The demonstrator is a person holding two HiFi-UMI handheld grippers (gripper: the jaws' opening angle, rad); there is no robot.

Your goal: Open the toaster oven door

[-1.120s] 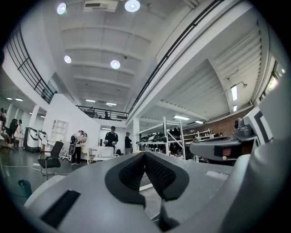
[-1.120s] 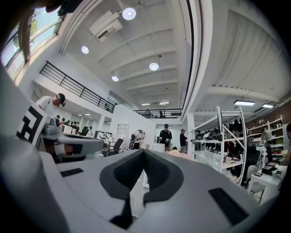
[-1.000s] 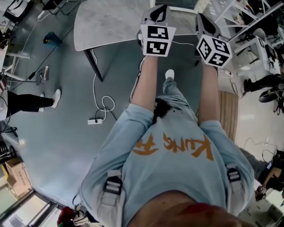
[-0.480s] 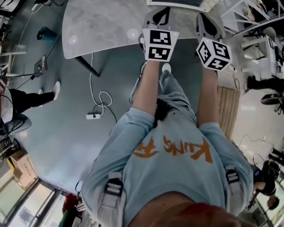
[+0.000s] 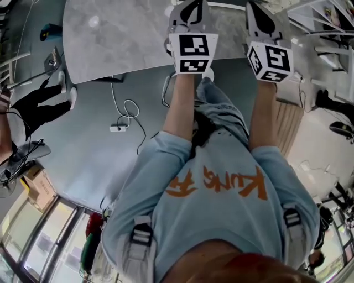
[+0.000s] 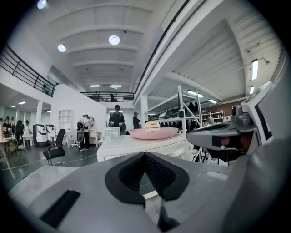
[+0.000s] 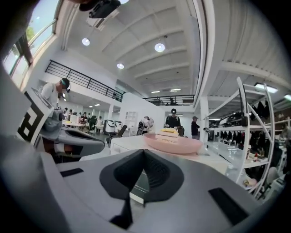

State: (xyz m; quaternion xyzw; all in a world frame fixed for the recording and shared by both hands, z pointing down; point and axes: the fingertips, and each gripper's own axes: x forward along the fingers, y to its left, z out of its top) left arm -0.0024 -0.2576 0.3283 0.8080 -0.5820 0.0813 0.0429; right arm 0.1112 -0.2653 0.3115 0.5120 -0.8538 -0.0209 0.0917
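Observation:
The toaster oven (image 6: 132,146) is a white box on the grey table (image 5: 110,38), with a pink plate (image 6: 152,133) of food on top. It lies straight ahead of both grippers and some way off, and it shows again as the oven (image 7: 129,142) and plate (image 7: 175,143) in the right gripper view. Its door is mostly hidden behind the jaws. My left gripper (image 5: 192,8) and right gripper (image 5: 260,12) are held side by side over the table's near edge. The left gripper (image 6: 145,154) and the right gripper (image 7: 144,152) are both shut with nothing between the pads.
A power strip (image 5: 117,128) with a looped cable lies on the floor to the left. A person's legs (image 5: 41,105) stand at far left. A wooden pallet (image 5: 285,124) sits to the right. Metal shelving (image 7: 252,132) stands right of the table, and an office chair (image 6: 57,148) to the left.
The table has drawn nearer in the head view, and both grippers now reach over its near edge. Both jaws stay shut.

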